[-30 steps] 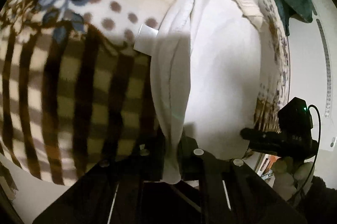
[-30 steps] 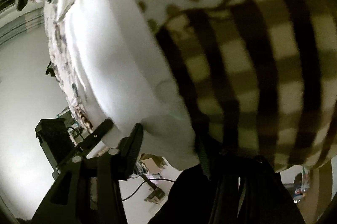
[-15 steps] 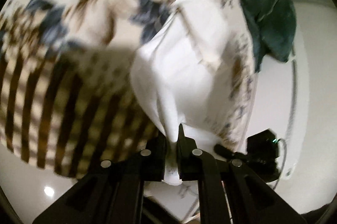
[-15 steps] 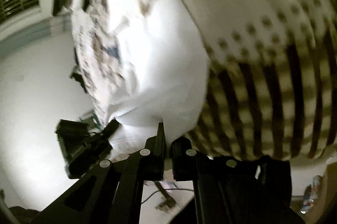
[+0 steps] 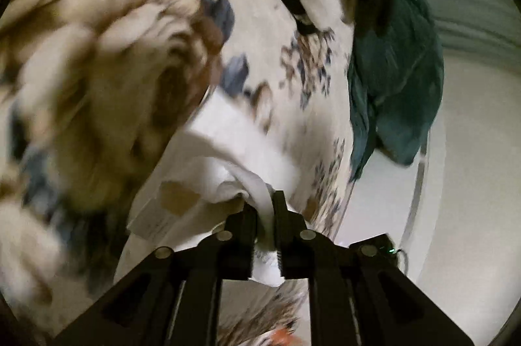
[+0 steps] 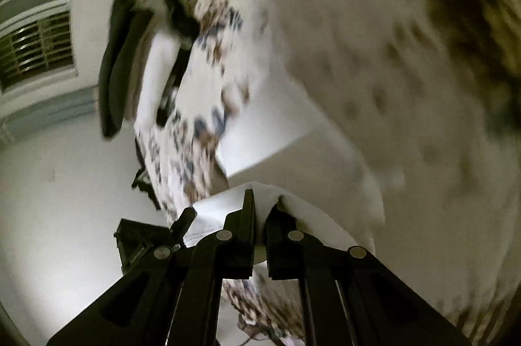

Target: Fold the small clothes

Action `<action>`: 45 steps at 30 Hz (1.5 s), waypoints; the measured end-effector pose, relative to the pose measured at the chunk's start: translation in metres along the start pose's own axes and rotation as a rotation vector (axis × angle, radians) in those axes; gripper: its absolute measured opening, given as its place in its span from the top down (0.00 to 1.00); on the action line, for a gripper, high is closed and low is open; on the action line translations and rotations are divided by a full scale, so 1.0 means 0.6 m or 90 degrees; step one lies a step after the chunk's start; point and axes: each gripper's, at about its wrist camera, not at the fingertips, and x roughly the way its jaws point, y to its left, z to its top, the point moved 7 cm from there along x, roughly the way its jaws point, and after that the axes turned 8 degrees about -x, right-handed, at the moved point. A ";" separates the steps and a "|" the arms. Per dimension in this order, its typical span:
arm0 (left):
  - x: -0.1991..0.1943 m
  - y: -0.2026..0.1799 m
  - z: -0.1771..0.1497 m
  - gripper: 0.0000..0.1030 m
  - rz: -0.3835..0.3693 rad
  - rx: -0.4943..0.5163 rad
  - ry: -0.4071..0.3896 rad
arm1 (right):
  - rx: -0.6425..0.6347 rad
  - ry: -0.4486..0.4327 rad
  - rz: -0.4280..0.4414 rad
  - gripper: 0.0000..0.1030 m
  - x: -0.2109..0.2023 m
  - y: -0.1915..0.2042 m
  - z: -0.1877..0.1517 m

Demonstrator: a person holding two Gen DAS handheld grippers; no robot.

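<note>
A small white garment (image 5: 228,150) lies on a flowered bedspread (image 5: 97,52). My left gripper (image 5: 264,202) is shut on a bunched white edge of it, with a label (image 5: 156,215) showing to the left. In the right wrist view the same white garment (image 6: 286,134) stretches away from my right gripper (image 6: 260,202), which is shut on another white edge. The other gripper's body (image 6: 140,238) shows at the lower left of that view. Both views are blurred by motion.
A dark green cloth (image 5: 397,92) hangs at the bed's right edge. Folded dark and white clothes (image 6: 136,59) lie stacked at the far side of the bed. The pale floor (image 6: 58,199) lies beyond the bed edge. A barred window (image 6: 35,49) is at far left.
Both grippers have carried the white garment's edges across the bed, from the striped part of the spread to the flowered part. The garment is now doubled over and bunched.
</note>
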 end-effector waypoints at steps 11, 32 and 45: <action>-0.012 -0.029 0.076 0.36 0.068 0.096 -0.074 | -0.017 -0.068 0.014 0.48 0.004 0.020 0.090; 0.054 0.013 0.093 0.97 0.234 0.233 -0.066 | -0.143 -0.045 -0.225 0.98 0.069 0.002 0.127; 0.019 0.026 0.040 0.42 0.155 0.153 -0.003 | -0.096 0.006 -0.180 0.54 0.019 -0.020 0.046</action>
